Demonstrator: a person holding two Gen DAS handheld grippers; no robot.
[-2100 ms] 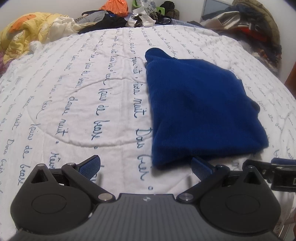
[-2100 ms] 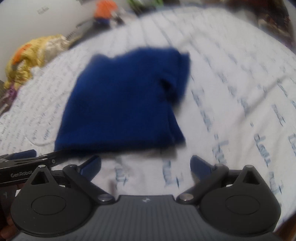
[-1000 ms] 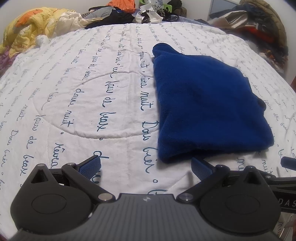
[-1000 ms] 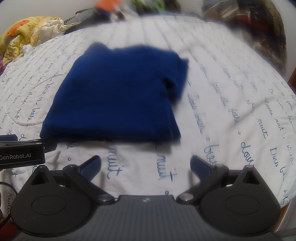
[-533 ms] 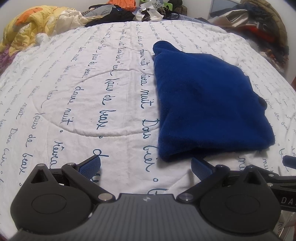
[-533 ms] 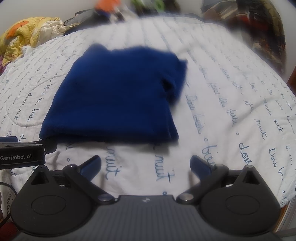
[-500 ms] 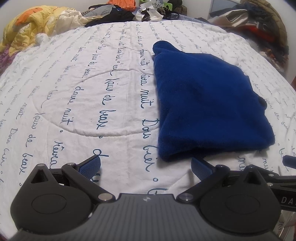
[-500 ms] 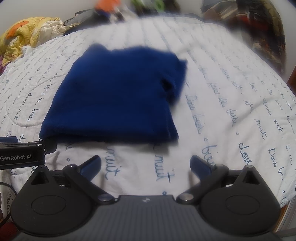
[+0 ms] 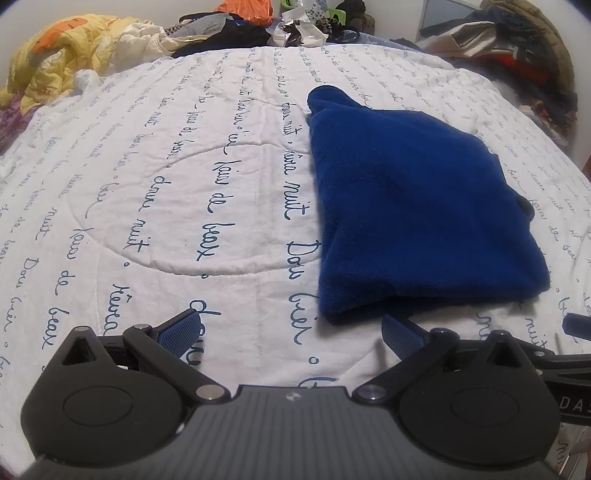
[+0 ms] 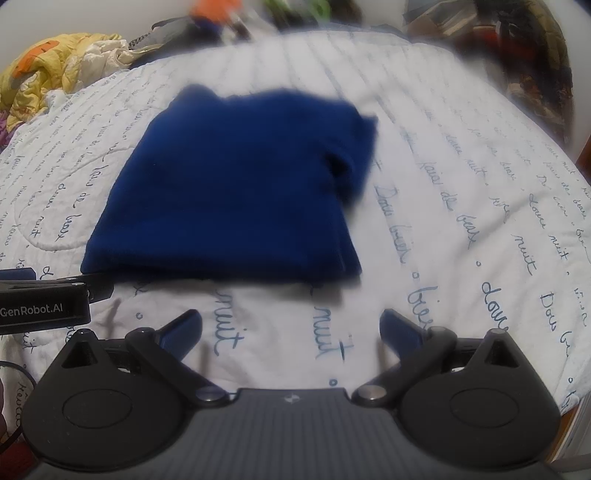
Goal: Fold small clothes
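A dark blue folded garment (image 9: pixel 413 206) lies flat on the white quilt (image 9: pixel 184 177) printed with blue script. In the right wrist view the garment (image 10: pixel 236 192) sits straight ahead, blurred. My left gripper (image 9: pixel 291 332) is open and empty, just short of the garment's near left corner. My right gripper (image 10: pixel 291 328) is open and empty, a little back from the garment's near edge. Each gripper's tip shows at the edge of the other's view.
A yellow and orange blanket (image 9: pixel 55 70) is bunched at the far left of the bed. A heap of mixed clothes (image 9: pixel 266 22) lies along the far edge. More clothes (image 9: pixel 517 55) pile up at the far right. The bed's edge drops off at the right (image 10: pixel 576 406).
Both grippers drew back a little from the garment about two seconds ago and have held almost still since. The garment has not moved.
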